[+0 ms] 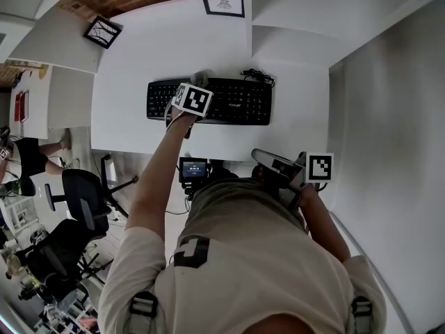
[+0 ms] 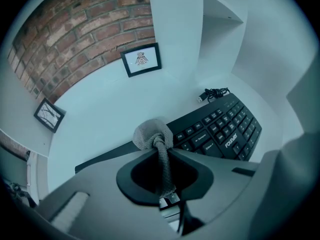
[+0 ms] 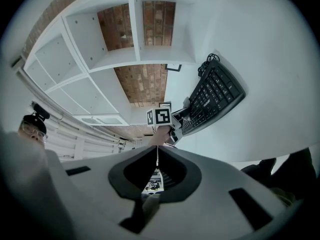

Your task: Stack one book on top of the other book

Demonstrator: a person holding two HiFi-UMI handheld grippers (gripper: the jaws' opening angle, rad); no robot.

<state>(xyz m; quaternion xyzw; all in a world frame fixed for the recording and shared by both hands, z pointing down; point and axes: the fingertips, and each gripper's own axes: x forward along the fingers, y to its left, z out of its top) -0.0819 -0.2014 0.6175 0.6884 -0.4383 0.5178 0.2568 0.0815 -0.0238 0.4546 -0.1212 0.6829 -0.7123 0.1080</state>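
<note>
Left gripper [image 2: 163, 153]: fingers clenched on a grey knotted cloth [image 2: 152, 133]. Its strip runs down between the jaws and the knot sticks out past the tips.
Left position: over the black keyboard [image 1: 236, 103], near its left half, arm stretched out across the white desk [image 1: 132, 61].
Right gripper [image 3: 157, 151]: fingers pressed together, nothing between them.
Right position: low at the desk's near edge in front of my torso, well apart from the left one.
Books: cannot tell where; no view shows them.
Desk extras: black cable [image 1: 258, 74] just behind the keyboard, two framed pictures [image 1: 223, 4] against the back wall.
</note>
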